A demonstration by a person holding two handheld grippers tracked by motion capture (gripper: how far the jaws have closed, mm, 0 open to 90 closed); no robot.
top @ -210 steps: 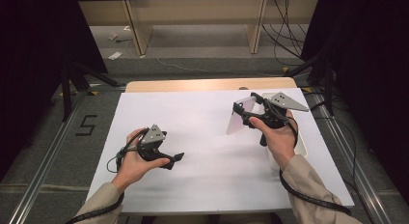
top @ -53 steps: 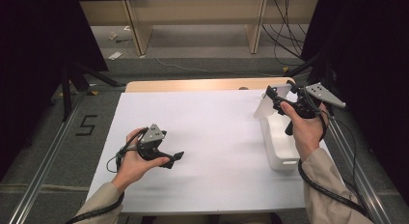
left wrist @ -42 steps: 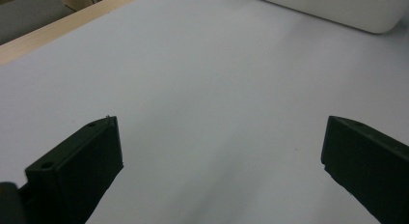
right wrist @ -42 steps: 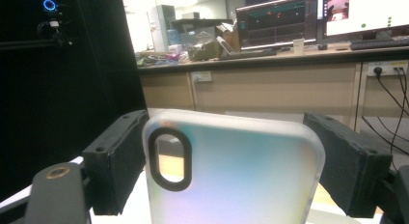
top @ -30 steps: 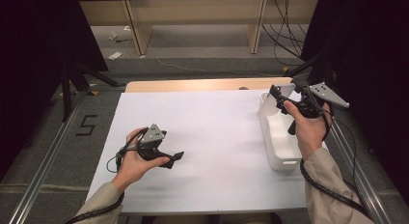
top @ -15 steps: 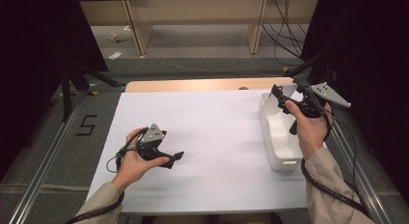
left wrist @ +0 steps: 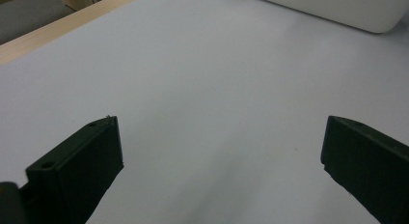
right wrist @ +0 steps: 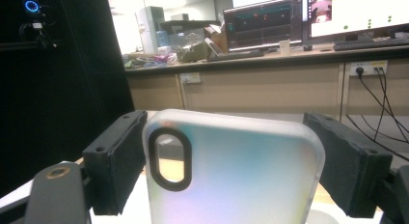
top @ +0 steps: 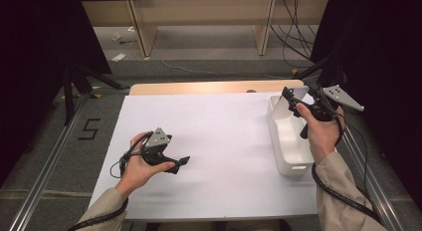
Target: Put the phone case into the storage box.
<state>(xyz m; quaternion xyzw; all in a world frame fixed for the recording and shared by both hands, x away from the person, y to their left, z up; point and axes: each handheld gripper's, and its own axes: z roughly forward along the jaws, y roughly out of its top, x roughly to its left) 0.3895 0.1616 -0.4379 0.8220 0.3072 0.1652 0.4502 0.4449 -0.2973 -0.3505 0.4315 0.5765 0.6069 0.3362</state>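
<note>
Phone case (right wrist: 236, 171) noted at centre of right gripper view: frosted, translucent, flat with rounded corners, faint rainbow sheen, and a dark-rimmed oval camera cutout toward its upper left. Held upright between two black, matte, blocky jaws of right gripper (top: 293, 102), pressed against both side edges. In high view, seen at right of frame as a pale tilted panel (top: 292, 97), raised over far end of white bin (top: 288, 156). Bin: rectangular, smooth plastic, rounded rim, slot handle on near wall, lying lengthwise along right edge of white sheet (top: 219, 141). Right hand (top: 321, 134) wrapped round grip, grey triangular plate projecting toward right edge of frame.

Left gripper (top: 180, 162) observed at lower left of high view, resting low on sheet, gripped by left hand (top: 139, 166), grey triangular plate on top, black cable looped beside wrist. Jaws spread wide in left gripper view, one at each lower corner, ribbed inner faces, nothing between them but bare matte sheet (left wrist: 217, 113). Curved white bin wall (left wrist: 337, 9) at upper right of that view, well apart from jaws.

Sheet smooth, unmarked, covering most of light wooden table (top: 199, 87), wood exposed as a strip along far edge. Beige sleeves on both forearms.
</note>
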